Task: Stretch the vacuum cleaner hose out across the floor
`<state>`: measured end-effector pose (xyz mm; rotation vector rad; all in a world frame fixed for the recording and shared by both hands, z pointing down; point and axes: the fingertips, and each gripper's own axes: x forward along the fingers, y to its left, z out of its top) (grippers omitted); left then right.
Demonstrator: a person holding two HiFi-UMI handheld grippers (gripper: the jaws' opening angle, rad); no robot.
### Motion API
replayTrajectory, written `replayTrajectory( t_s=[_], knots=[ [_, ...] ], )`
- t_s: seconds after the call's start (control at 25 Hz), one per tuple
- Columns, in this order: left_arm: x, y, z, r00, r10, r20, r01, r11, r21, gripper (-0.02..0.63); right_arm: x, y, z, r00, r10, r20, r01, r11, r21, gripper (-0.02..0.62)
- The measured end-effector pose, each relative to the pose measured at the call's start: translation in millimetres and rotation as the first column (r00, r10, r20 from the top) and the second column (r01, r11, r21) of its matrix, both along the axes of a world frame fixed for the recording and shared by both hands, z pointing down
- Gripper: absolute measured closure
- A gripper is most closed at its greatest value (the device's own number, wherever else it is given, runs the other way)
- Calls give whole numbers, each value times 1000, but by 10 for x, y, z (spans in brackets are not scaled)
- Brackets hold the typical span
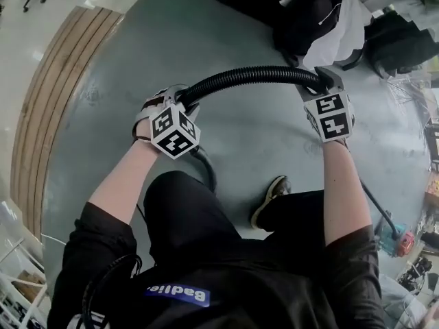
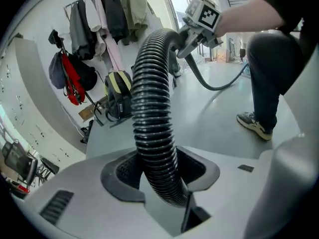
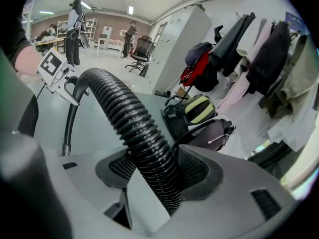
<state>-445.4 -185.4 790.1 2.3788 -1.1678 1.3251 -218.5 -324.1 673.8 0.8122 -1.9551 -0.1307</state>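
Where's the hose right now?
Head view, centre: hose arches above the grey floor, gripped between left tool and right tool.

One black ribbed plastic vacuum hose (image 1: 247, 75) is counted, and on it two grey two-jaw tools, the left gripper (image 1: 184, 99) and the right gripper (image 1: 322, 82). Beyond the hose, one black-and-yellow backpack (image 3: 199, 108), one black office chair (image 3: 142, 51) and two standing people (image 3: 75, 26) are counted; below the hose, one dark sneaker (image 1: 269, 201).

hose (image 1: 247, 75): black ribbed glossy plastic | floor (image 1: 171, 40): smooth matt grey
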Motion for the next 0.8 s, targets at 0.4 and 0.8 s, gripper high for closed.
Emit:
replayTrajectory(
  t_s=[0.4, 0.8],
  knots=[
    [-1074, -279, 410, 926, 140, 351, -119, 990, -79, 408, -486, 267, 836, 961, -156, 229, 211, 947, -242, 330],
    [-2100, -524, 1195, 718, 409, 563, -239, 905, -352, 407, -240, 419, 520, 893, -8, 451, 163, 938, -306, 330]
  ],
)
